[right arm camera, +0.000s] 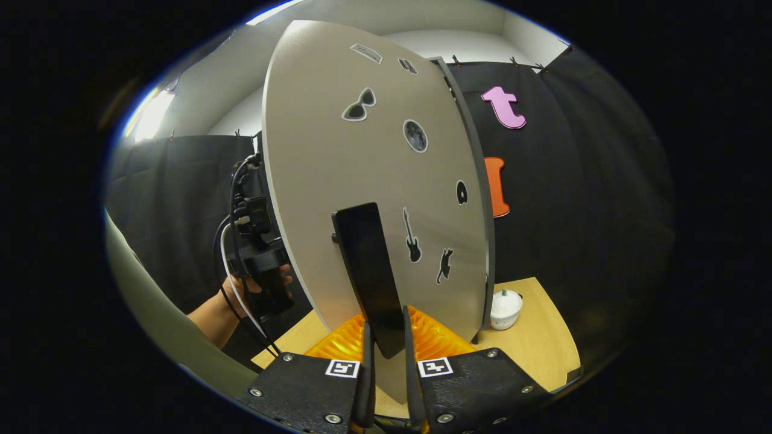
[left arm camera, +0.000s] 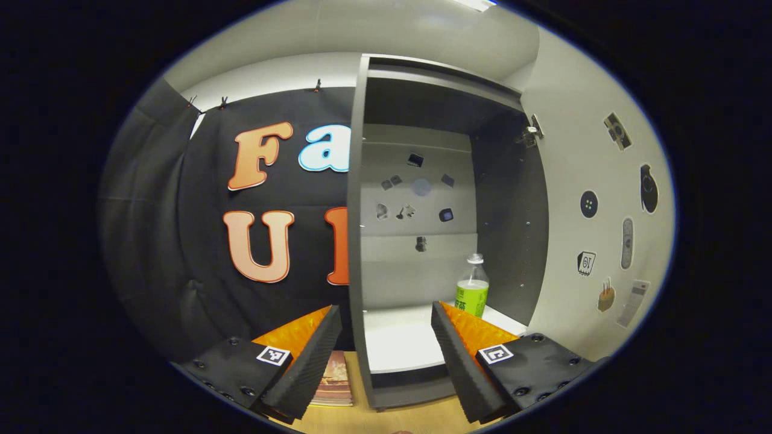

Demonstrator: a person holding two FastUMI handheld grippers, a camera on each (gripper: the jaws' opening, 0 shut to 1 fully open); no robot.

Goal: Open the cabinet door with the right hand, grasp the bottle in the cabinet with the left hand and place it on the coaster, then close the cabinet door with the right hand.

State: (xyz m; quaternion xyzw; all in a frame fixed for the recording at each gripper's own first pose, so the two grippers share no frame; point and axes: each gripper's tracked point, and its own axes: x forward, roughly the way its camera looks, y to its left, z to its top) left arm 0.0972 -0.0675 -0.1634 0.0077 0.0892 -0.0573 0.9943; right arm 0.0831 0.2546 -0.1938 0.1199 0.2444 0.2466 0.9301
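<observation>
So the right tongs [right arm camera: 386, 337] are clamped on the door handle [right arm camera: 368, 271], door [right arm camera: 374, 169] swung open; left tongs [left arm camera: 386, 337] are held wide, levelled at the bottle [left arm camera: 472, 286] inside the cabinet [left arm camera: 422, 181].

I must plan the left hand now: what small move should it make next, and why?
Probably ease the left tool forward and slightly right toward the bottle: the cabinet door is open, the right tool grips its handle, and the bottle stands ungrasped.

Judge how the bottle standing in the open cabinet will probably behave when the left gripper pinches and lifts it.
The bottle is tall and narrow, so a nudge high up would likely tip it. It looks like thin clear plastic, so it may flex under the left gripper. Its wrapped label probably grips better than bare plastic.
</observation>
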